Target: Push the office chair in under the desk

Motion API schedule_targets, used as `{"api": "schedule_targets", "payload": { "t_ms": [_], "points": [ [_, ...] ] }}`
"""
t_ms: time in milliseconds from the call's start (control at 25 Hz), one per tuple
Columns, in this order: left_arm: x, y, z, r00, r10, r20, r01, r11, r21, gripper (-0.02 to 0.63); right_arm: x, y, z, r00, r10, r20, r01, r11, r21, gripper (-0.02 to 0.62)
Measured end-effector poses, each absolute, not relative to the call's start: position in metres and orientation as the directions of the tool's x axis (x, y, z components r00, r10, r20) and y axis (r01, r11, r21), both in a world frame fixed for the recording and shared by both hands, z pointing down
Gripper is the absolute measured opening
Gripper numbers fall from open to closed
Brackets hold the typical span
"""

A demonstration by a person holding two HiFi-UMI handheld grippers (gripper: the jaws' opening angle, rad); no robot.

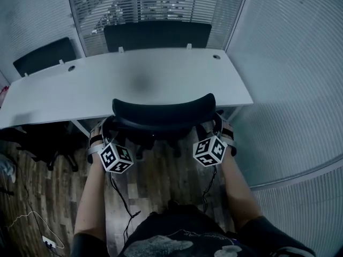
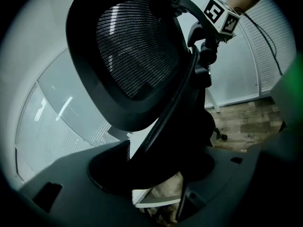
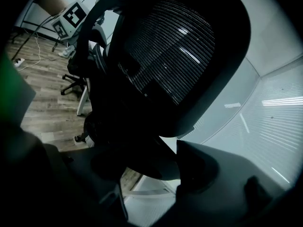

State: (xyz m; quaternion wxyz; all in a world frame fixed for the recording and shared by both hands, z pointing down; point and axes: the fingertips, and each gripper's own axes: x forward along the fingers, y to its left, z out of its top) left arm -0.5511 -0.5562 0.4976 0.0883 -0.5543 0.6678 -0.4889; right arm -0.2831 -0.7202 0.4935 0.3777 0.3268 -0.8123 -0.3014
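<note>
The left gripper's (image 2: 154,171) grey fingers (image 2: 71,193) are pinched on a dark strut of the office chair (image 2: 137,56). The strut runs up between them to the backrest, and the contact itself is lost in shadow. The right gripper (image 3: 147,169) mirrors this. Its fingers (image 3: 222,183) are clamped on the black frame on the chair's other side, where the metal again merges into darkness.

Each gripper view is filled by the backrest, an oval shell of fine ribbed mesh inside a smooth black rim. The other gripper's marker cube (image 2: 221,15) shows at the top edge.

From the head view the cubes sit on either side of the chair. The fingertips are hidden behind the curved top bar of the backrest (image 1: 163,111).

That bar lies along the near edge of the pale, smooth bench (image 1: 134,84), roughly mid-length. The seat is hidden beneath it, and only parts of the base show below.

Two dark chairs (image 1: 157,35) stand along the far side, cut off by the benchtop. Thin cables (image 1: 120,197) trail over the wood-plank floor (image 1: 155,181). Slatted blinds (image 1: 155,1) and ribbed panels close the corner.
</note>
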Motion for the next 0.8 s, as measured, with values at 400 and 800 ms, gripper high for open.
{"api": "schedule_targets", "payload": {
  "t_ms": [400,800],
  "points": [
    [-0.563,-0.571,0.499,-0.361,-0.827,0.431,-0.66,-0.1,-0.744,0.293,-0.295,-0.735,0.494,-0.507,-0.758,0.411,-0.3,0.602,0.74,0.301],
    [-0.561,-0.568,0.497,-0.349,-0.836,0.424,-0.663,-0.1,-0.742,0.293,-0.294,-0.733,0.492,-0.511,-0.765,0.392,-0.294,0.584,0.757,0.301]
  ]
}}
